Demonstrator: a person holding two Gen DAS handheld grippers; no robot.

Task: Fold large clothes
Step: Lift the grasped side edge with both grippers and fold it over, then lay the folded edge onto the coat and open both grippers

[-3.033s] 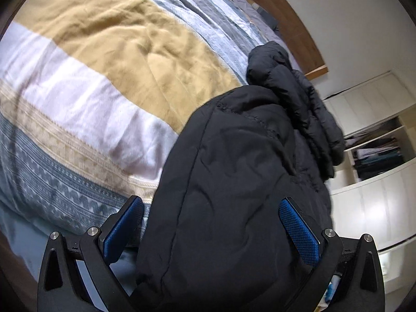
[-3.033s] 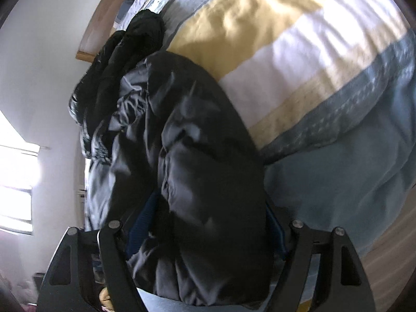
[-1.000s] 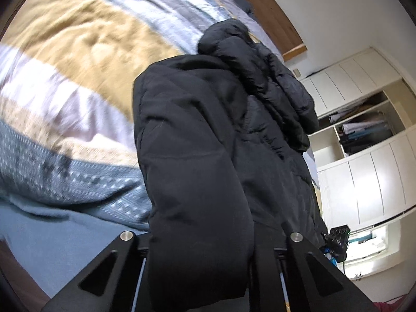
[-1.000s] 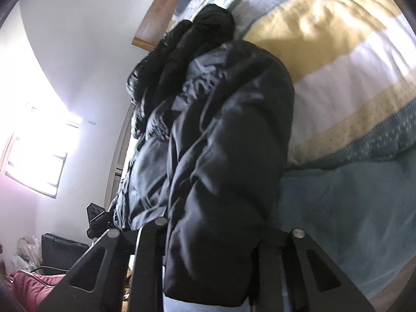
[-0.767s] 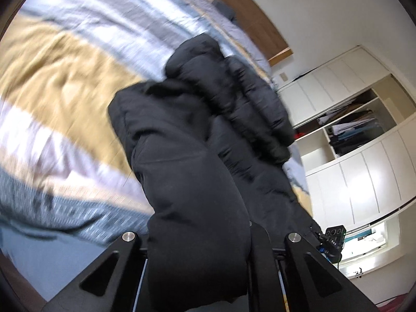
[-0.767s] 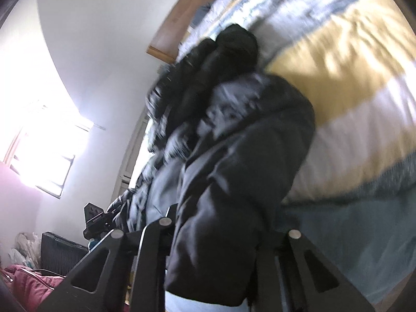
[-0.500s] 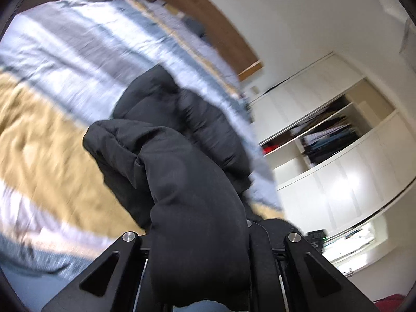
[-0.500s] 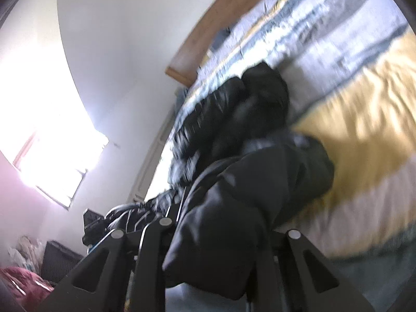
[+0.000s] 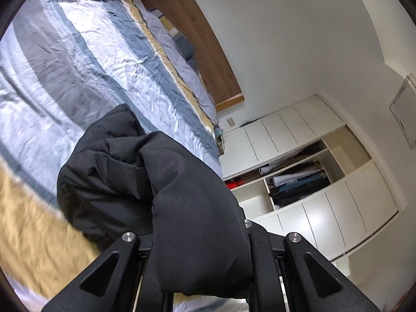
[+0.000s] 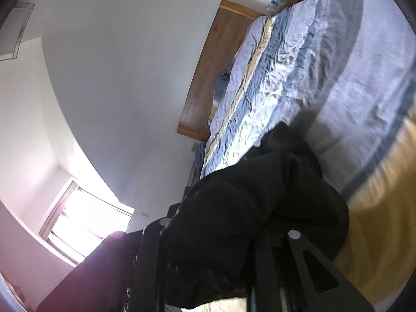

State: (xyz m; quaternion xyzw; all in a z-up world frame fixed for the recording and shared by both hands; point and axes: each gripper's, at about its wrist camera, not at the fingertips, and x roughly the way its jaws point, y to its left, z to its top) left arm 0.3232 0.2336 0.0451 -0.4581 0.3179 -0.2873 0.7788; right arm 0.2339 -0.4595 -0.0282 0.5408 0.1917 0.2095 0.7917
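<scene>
In the left wrist view, the left gripper (image 9: pixel 202 257) is clamped narrow on a thick fold of the black padded jacket (image 9: pixel 145 182), which bulges up between its two black arms and hides the pads. The rest of the jacket hangs forward over the striped duvet (image 9: pixel 85 59), above its blue, grey and mustard bands. A wooden headboard (image 9: pixel 205 52) and a white wardrobe (image 9: pixel 325 202) with open shelves lie beyond. In the right wrist view, the right gripper (image 10: pixel 215 254) is likewise pinched tight on a bunch of the jacket (image 10: pixel 260 208), the cloth spilling over both arms above the duvet (image 10: pixel 325 72). A bright window (image 10: pixel 85 215) shows at lower left.
</scene>
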